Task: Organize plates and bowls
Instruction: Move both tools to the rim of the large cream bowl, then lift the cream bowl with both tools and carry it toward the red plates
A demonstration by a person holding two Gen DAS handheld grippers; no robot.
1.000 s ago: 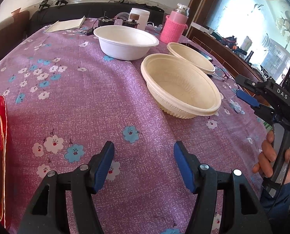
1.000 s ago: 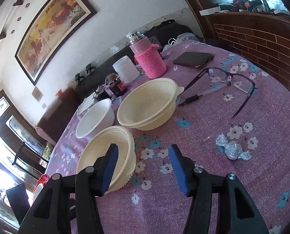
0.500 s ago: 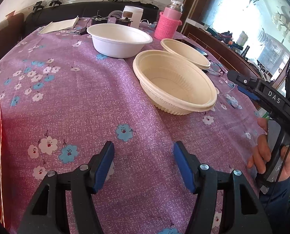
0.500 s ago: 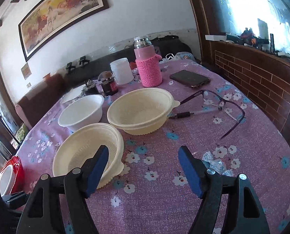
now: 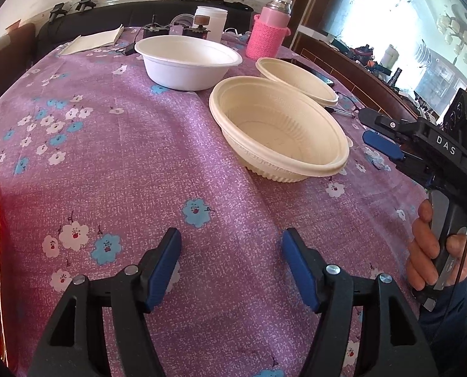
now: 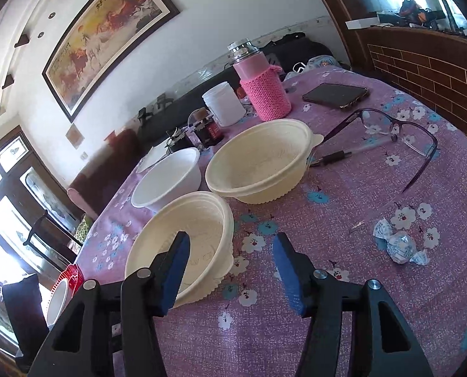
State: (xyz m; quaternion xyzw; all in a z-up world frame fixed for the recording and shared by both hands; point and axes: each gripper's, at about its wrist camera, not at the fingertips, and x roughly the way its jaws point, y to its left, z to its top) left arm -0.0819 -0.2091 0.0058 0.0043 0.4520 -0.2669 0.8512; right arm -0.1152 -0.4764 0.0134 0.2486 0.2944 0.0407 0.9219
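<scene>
The nearest cream bowl [image 6: 183, 242] sits at lower left of the right wrist view, partly behind the right gripper [image 6: 230, 271]. Its fingers have just been closing, yet they are held apart with nothing between them. The left gripper [image 5: 230, 267] is likewise held apart over bare worktop [image 5: 114, 157]. The near rim is best pinched squarely, then the bowl nested into the second cream bowl [image 6: 258, 163], not the white bowl [image 6: 167, 179].

Three bowls [image 5: 279, 132] on table [image 5: 123, 172]
</scene>
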